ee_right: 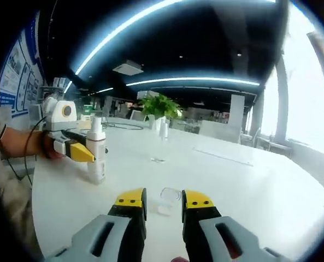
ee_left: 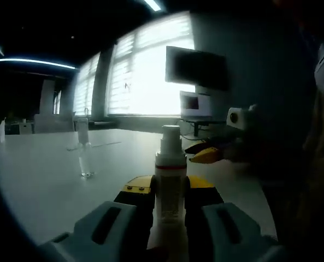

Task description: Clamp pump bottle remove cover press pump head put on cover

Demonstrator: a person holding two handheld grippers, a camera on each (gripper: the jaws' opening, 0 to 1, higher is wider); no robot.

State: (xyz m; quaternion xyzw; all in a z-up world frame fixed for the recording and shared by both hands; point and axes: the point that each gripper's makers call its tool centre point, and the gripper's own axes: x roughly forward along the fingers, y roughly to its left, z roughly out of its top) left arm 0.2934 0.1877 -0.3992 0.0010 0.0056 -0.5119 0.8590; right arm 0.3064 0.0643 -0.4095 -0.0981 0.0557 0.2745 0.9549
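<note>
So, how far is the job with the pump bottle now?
Done: the left gripper is shut on the pump bottle, and its clear cover lies on the white table. In hand: the right gripper is open, close to that cover. Whether the pump head was pressed cannot be told. Left: putting the cover on again.

White table (ee_right: 249, 180) bearing a white pump bottle (ee_right: 96, 150), standing upright near its left edge in the right gripper view. A clear cover (ee_right: 169, 195) lies on the tabletop just ahead of that view's jaws. Farther back stands a potted green plant (ee_right: 160, 109). In the left gripper view, the clear cover (ee_left: 86, 166) rests apart from the bottle (ee_left: 170, 180).
</note>
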